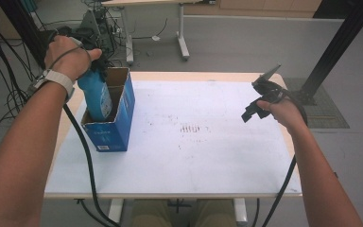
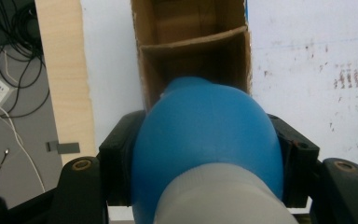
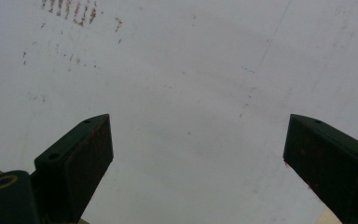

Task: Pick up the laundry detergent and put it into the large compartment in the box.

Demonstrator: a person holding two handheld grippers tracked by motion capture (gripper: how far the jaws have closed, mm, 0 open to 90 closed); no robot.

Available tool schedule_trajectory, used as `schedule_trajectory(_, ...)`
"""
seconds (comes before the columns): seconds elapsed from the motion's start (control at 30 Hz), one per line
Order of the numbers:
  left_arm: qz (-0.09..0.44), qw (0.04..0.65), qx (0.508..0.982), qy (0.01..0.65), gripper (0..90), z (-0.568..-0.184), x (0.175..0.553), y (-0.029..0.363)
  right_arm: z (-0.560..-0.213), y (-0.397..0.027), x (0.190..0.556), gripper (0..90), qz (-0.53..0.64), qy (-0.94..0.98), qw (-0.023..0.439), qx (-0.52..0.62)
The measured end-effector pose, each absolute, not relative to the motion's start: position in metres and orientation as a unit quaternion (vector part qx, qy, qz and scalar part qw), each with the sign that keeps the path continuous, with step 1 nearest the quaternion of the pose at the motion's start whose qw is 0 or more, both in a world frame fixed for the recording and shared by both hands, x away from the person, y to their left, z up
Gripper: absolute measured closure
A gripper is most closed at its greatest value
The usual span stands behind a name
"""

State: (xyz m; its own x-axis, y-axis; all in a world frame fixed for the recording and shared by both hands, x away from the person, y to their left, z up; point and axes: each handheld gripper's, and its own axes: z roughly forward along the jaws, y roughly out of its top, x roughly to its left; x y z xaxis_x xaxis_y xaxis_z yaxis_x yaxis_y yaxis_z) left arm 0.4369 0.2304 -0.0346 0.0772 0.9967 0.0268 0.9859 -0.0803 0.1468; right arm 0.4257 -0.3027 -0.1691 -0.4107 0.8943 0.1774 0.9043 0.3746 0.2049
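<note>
Bottle (image 1: 96, 97), blue with a pale grey neck, sits at the left of the high view, its lower part already inside an open blue cardboard box (image 1: 118, 125). The left gripper (image 1: 93, 59) pinches the bottle near its shoulder, jaws pressed on either side of it. In the left gripper view the bottle (image 2: 205, 135) bulges up from the bottom centre, and past it the box (image 2: 193, 51) shows brown inner walls and a cardboard divider across the upper centre.

The step in hand looks like lowering the bottle into the nearer compartment of the box. The next move likely calls for easing it straight down until it rests on the box floor, keeping it off the divider and side walls, then letting the jaws part. The box is light and could tip or slide if the bottle drags on a wall.

The right gripper (image 1: 257, 101) hangs at the right of the high view, above the table and well apart from the box, holding nothing. In the right gripper view its jaws stand spread wide over bare surface.

The table (image 1: 208, 156) is white with a pale wood edge, marked by faint reddish smudges near its centre. Beyond it, at the top of the frame, lie grey floor, tangled black cables, another table's legs and a dark metal post.
</note>
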Motion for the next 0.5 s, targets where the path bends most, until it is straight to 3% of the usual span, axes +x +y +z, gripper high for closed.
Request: schedule_trajectory(0.5, 0.053, 0.047, 0.735, 0.674, 37.3, -0.053, 0.44, 0.231, -0.17, -0.304, 0.425, 8.0, -0.136, -0.827, 0.021, -0.545)
